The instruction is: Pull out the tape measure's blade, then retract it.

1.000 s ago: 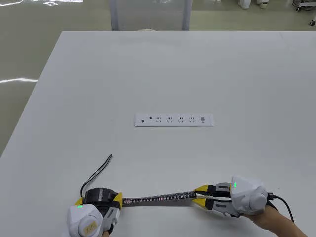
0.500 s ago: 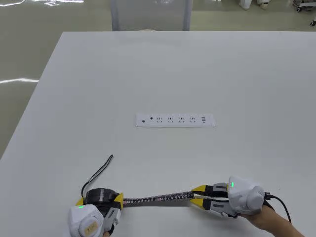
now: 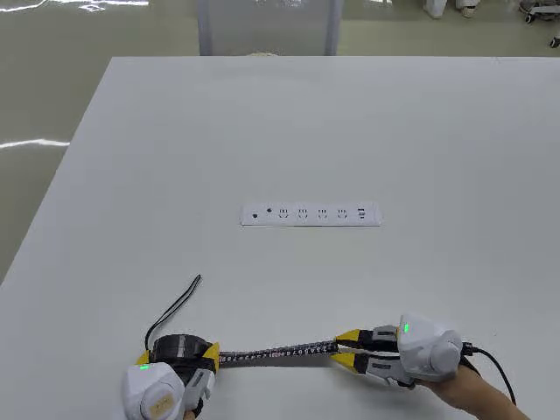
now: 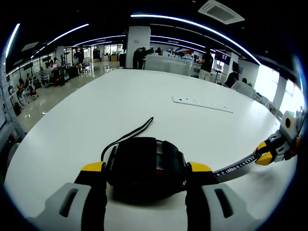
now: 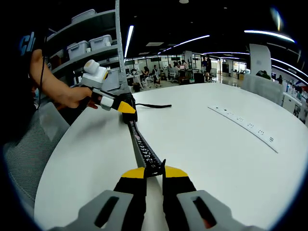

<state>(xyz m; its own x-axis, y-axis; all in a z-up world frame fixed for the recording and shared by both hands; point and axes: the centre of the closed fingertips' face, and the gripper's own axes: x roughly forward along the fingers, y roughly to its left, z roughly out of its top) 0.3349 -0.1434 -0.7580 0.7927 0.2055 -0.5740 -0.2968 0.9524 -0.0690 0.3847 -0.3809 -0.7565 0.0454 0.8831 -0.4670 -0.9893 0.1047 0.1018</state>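
Left gripper (image 4: 147,169) clamps the case (image 4: 144,156) near my edge of the table (image 3: 306,131); my right gripper (image 5: 155,172) is pinched closed on the blade (image 5: 140,144) tip, blade stretched between them.

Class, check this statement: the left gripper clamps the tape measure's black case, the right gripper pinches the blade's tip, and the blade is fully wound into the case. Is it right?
One thing is wrong: the blade is not wound in. The head view shows it stretched from the case in the left gripper to the right gripper. The rest holds.
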